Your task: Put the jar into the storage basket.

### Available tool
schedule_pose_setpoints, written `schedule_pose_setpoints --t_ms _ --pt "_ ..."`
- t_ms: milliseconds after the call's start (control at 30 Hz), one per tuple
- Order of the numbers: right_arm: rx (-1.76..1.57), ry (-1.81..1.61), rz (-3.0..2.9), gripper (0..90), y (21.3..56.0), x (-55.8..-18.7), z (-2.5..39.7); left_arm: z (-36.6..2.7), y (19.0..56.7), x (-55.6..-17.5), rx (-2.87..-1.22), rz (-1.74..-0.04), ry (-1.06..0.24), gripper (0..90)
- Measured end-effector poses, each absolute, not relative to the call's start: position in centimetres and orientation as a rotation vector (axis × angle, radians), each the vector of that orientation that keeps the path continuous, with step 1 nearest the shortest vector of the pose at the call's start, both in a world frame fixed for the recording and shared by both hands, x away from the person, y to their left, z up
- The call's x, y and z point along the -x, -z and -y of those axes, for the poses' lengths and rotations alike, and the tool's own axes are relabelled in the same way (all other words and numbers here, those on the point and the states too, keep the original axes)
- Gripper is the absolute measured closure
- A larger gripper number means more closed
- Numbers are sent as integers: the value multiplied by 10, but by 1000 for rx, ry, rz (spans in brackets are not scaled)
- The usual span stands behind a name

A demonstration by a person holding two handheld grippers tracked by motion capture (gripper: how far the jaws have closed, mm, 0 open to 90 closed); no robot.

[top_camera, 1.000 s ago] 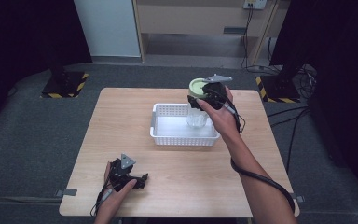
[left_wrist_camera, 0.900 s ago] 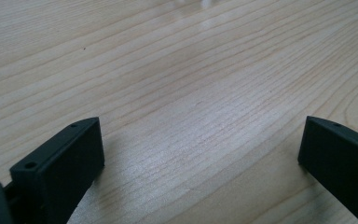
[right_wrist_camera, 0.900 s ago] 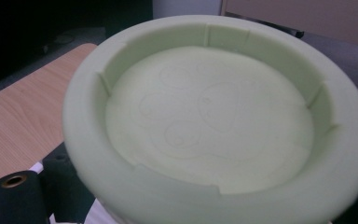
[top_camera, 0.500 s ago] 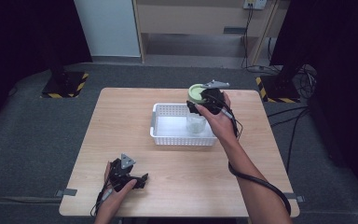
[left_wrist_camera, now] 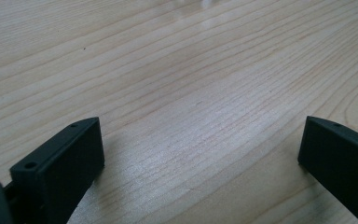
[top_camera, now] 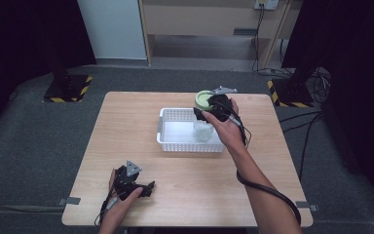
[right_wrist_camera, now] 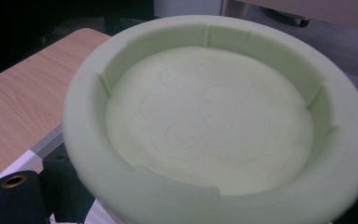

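Observation:
A round pale green lid [top_camera: 203, 100] hangs above the back right corner of a white slotted basket [top_camera: 165, 127]. My right gripper [top_camera: 207, 107] is shut on the lid's rim. In the right gripper view the lid's [right_wrist_camera: 214, 121] hollow underside faces the camera, with the right gripper's [right_wrist_camera: 182, 207] black jaws at its lower edge. A clear jar [top_camera: 203, 131] with no lid stands inside the basket, just below the held lid. My left gripper [top_camera: 147, 188] rests on the wooden table [top_camera: 126, 122] near its front left. The left gripper [left_wrist_camera: 200, 144] is open over bare wood.
The basket sits at the middle of the table, towards the back. A cable trails from the right gripper along the forearm. Dark floor surrounds the table, and a wooden cabinet [top_camera: 199, 19] stands beyond its far edge.
My right gripper has carried the green lid a little to the left and nearer, closer over the jar in the basket. The left gripper has stayed put.

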State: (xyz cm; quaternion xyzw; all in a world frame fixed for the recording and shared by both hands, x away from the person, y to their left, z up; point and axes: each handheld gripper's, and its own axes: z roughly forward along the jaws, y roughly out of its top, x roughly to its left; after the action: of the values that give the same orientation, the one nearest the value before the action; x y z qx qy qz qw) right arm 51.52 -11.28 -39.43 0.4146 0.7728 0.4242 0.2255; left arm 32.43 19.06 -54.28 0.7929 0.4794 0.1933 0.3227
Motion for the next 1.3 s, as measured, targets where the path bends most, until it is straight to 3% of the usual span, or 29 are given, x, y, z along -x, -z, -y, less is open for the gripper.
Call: schedule_pose_setpoints --t_ms 1300 --pt "-1138 -1154 -2160 111 414 -510 112 -191 543 -324 -2079 -1260 -507 0"
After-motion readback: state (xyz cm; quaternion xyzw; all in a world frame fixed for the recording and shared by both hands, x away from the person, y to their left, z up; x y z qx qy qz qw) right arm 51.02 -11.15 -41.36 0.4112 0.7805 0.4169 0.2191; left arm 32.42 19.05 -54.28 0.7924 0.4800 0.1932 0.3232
